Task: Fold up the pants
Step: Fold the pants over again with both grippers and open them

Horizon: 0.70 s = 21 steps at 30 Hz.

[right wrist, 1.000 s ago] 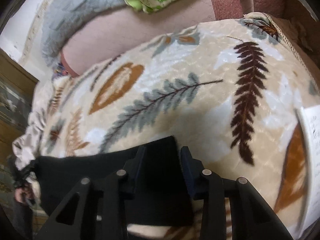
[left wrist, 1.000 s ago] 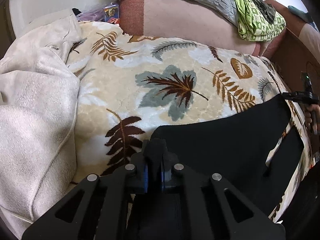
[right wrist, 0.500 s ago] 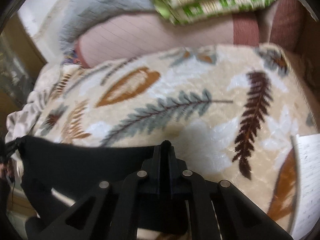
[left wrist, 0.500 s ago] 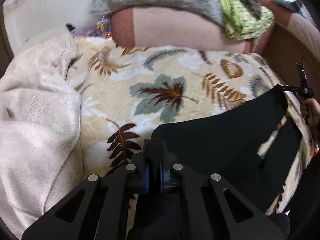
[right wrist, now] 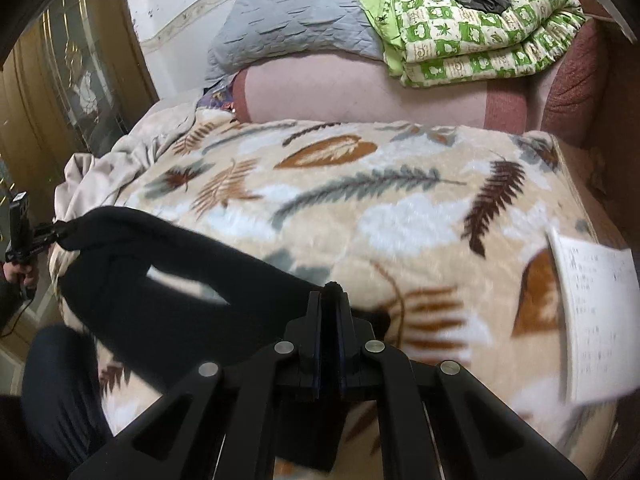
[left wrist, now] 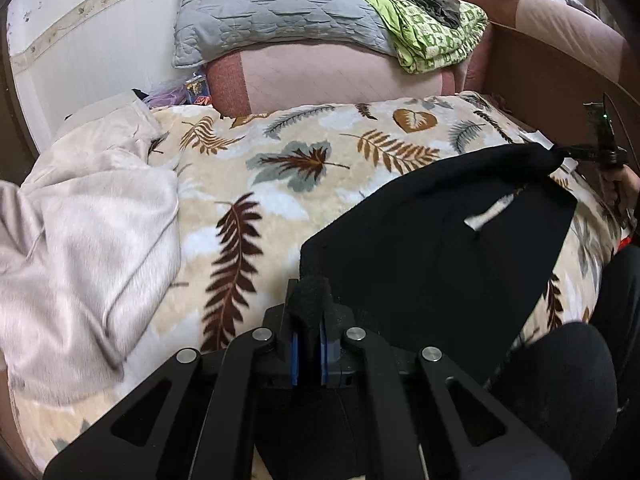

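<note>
Two claws each pinch a corner of the black pants [left wrist: 432, 248], which hang stretched between them above the bed.

From the left wrist view, the left claw [left wrist: 308, 308] sits at 6 o'clock, its jaws pressed together on a small bunch of black fabric that sticks up between the blue pads. From there the pants spread toward 3 o'clock, where the right claw [left wrist: 560, 152] grips the far corner; a hand [left wrist: 622, 192] holds that tool. A small gap in the cloth shows the leaf-patterned blanket [left wrist: 280, 184] underneath. At 9 o'clock a pale beige garment [left wrist: 84, 232] lies crumpled on the bed. At 12 o'clock a grey quilted pillow [left wrist: 276, 12] rests on a pink bolster [left wrist: 340, 76], with a green checked quilt [left wrist: 432, 28] toward 1 o'clock.

From the right wrist view, the right claw [right wrist: 330, 300] is at 6 o'clock, jaws shut tight on a tuft of the black cloth. The pants [right wrist: 168, 280] run toward 9 o'clock, where the left claw [right wrist: 56, 232] holds the other corner. A white printed sheet of paper [right wrist: 596, 320] lies on the blanket at 3 o'clock, blurred. A wooden door with glass [right wrist: 60, 80] stands at 10 o'clock.
</note>
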Each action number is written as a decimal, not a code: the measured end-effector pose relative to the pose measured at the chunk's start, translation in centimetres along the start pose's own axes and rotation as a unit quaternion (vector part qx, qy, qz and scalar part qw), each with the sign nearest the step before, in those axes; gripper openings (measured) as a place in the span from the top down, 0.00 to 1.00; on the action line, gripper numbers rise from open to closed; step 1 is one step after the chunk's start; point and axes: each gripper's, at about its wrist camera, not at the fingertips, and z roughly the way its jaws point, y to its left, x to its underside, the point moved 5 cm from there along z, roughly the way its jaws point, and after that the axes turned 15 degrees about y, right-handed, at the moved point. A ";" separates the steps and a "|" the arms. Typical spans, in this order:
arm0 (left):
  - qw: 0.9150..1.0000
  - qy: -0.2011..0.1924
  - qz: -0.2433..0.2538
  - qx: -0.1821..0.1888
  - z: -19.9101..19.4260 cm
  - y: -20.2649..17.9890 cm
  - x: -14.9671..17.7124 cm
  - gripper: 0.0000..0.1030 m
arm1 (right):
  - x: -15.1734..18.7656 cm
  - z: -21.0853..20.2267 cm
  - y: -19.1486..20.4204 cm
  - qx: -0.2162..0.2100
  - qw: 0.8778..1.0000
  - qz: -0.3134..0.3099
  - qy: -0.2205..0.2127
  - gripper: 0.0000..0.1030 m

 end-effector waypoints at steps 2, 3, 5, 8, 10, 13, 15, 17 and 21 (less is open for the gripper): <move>1.000 -0.007 -0.004 0.000 -0.5 0.0 0.9 0.95 | 1.2 -0.5 0.5 -0.002 1.000 -0.002 -0.003 0.96; 1.000 -0.009 -0.007 0.000 -0.7 0.1 1.3 0.95 | 1.8 -0.8 0.8 -0.004 1.000 -0.005 -0.005 0.96; 1.000 -0.012 -0.012 0.000 -1.2 0.3 2.3 0.96 | 2.7 -1.4 1.4 -0.003 1.000 -0.013 -0.007 0.96; 1.000 -0.025 -0.011 0.006 -2.5 0.0 4.2 0.96 | 4.3 -2.3 2.1 -0.009 1.000 -0.021 -0.010 0.96; 1.000 -0.024 0.003 0.006 -2.9 -1.0 5.9 0.95 | 5.4 -2.5 2.6 -0.007 1.000 -0.027 -0.006 0.96; 1.000 -0.011 0.017 0.020 -2.6 -2.4 8.1 0.95 | 7.0 -1.8 2.3 0.001 1.000 -0.021 0.011 0.96; 0.999 0.003 0.029 0.024 -2.1 -3.5 9.7 0.95 | 7.9 -1.1 1.7 0.002 1.000 -0.011 0.022 0.96; 0.999 0.012 0.036 0.019 -1.7 -4.2 11.0 0.95 | 8.7 -0.5 1.5 0.004 0.999 -0.007 0.031 0.96; 1.000 0.026 0.010 0.007 -0.9 -2.9 12.1 0.82 | 9.2 0.2 1.7 0.012 0.999 -0.014 0.042 0.95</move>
